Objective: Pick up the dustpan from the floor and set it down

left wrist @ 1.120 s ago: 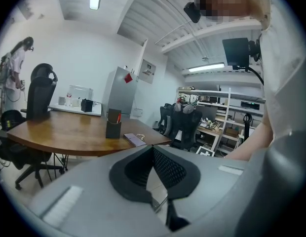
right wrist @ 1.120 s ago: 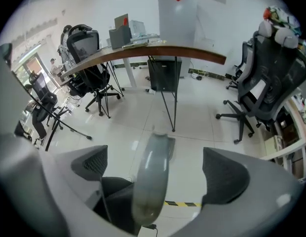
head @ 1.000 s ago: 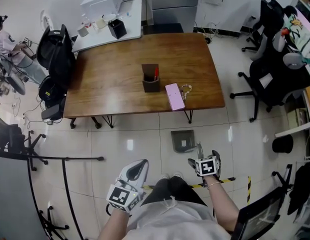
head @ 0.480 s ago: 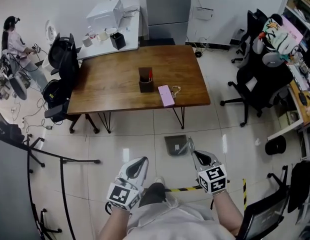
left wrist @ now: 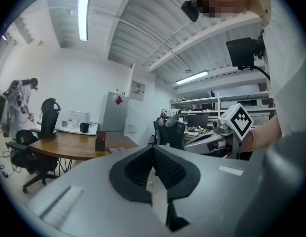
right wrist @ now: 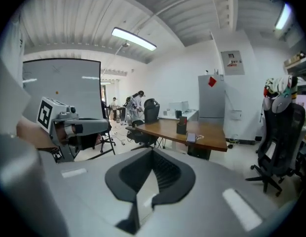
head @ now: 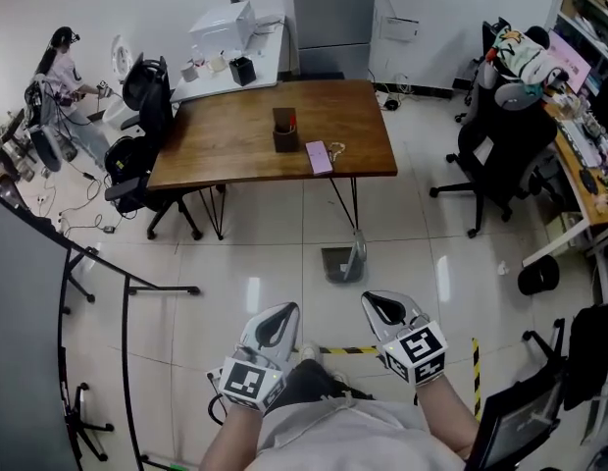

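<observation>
Grey plastic, the dustpan (head: 341, 262) sat on the pale tiled floor (head: 255, 263), just in front of the wooden table (head: 235, 140) and well apart from both grippers. Its handle stood up at its right side. Nothing touched it.

The left gripper (head: 276, 324) and the right gripper (head: 386, 309) were held side by side close to the person's body, both pointing toward the table, with the marker cubes nearest the person. In the left gripper view the two dark pads were pressed together with nothing between them. The right gripper view showed the same: pads closed on each other and empty. Each gripper view also caught the other gripper off to one side.

A strip of yellow-and-black tape (head: 343, 349) lay on the floor between the grippers.

On the table stood a dark pen holder (head: 283, 130), and a pink case (head: 318, 157) lay near the front edge. A black chair (head: 485, 135) stood to the right of the table and another (head: 147, 96) at its left end. A person (head: 64, 67) sat at the far left.
</observation>
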`<state>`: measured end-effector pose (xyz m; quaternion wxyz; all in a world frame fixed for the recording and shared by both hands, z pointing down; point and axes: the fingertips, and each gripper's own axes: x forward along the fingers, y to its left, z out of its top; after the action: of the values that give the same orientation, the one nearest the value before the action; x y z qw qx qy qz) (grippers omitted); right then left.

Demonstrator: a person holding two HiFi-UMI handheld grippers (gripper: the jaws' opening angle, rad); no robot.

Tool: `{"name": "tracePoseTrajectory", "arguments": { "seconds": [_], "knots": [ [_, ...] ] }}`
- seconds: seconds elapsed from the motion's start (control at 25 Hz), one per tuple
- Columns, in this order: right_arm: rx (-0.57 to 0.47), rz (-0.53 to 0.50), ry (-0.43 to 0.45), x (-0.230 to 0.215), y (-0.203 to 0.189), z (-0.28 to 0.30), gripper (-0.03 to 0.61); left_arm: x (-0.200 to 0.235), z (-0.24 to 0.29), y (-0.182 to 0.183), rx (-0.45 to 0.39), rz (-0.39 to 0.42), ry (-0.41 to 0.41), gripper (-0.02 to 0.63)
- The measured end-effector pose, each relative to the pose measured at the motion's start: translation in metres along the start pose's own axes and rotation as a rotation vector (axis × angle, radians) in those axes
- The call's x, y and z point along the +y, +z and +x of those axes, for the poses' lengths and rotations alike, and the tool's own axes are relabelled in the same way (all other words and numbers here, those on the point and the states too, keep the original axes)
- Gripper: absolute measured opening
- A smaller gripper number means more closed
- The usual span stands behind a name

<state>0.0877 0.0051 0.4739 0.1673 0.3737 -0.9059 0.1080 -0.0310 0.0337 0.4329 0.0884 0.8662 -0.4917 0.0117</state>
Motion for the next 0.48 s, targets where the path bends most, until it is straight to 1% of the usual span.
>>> {"name": "tracePoseTrajectory", "arguments": {
  "seconds": [0.12,0.2,0.28,0.48],
  "knots": [
    [-0.076,0.014,0.002,0.016,0.013,-0.021,0.002,-0.013,-0.012,0.009,-0.022,-0.002,-0.004,0.015],
    [-0.106,-0.004,-0.015,0.022,0.020,-0.030,0.002,-0.017,-0.016,0.012,-0.029,0.006,-0.016,0.015],
    [-0.121,-0.018,-0.031,0.025,0.027,-0.034,0.002,-0.016,-0.017,0.014,-0.021,0.005,-0.019,0.015],
    [-0.122,0.014,-0.036,0.035,0.029,-0.035,0.002,-0.010,-0.024,0.015,-0.016,-0.023,-0.023,0.015]
  ]
}}
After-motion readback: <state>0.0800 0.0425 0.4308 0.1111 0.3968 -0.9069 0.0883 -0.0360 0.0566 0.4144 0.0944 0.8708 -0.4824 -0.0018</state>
